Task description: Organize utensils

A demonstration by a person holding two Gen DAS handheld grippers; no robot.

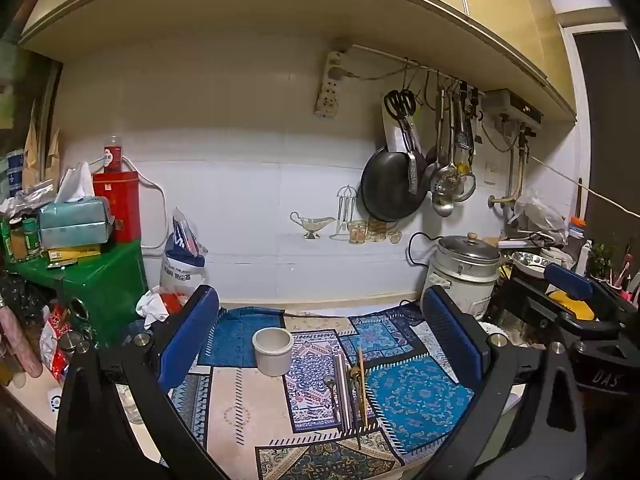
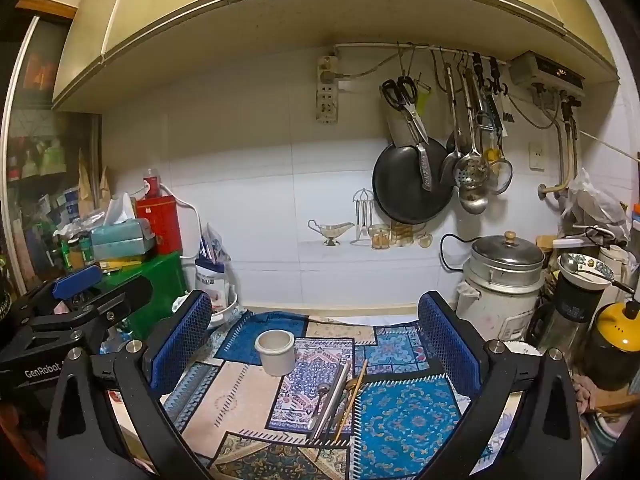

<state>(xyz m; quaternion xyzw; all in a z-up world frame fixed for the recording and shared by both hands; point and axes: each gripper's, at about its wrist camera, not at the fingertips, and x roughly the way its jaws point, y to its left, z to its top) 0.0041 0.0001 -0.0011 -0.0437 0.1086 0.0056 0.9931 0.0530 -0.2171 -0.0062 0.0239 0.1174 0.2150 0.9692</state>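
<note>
Patterned mat (image 1: 240, 400) holds empty white cup (image 1: 273, 350); utensils (image 1: 348, 388) beside; both grippers apart.

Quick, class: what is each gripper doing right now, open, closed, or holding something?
Left gripper: open, holding nothing.
Right gripper: open, holding nothing.

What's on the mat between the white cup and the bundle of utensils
Nothing lies there. Between the white cup and the utensils, the right wrist view shows only bare patterned mat; the left wrist view shows the same. Both grippers are open, holding nothing.
</note>
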